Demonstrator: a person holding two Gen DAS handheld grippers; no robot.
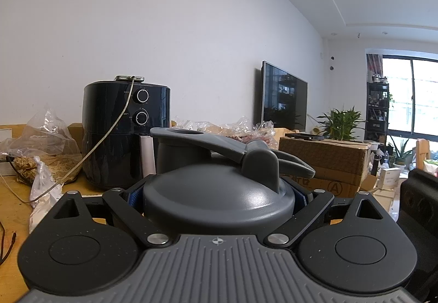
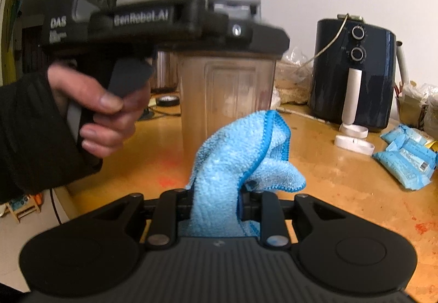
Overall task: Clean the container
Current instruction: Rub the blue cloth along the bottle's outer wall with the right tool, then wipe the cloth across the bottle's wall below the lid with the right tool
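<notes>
Air fryer [image 2: 356, 73]: glossy dark drum with two dials, standing at the back of the worn wooden table [image 2: 342, 179].
Container [image 2: 227, 94]: clear, cloudy plastic, ribbed walls, upright on the table; probably light, rigid and slick.
Lid [image 1: 219, 199]: smooth grey dome with a flip spout.
Left gripper [image 1: 219, 194]: clamped on the lid's rim, likely the surest hold.
Cloth [image 2: 241, 160]: soft blue microfibre, limp.
Right gripper [image 2: 216, 207]: pinching the bunched cloth, just before the container.
</notes>
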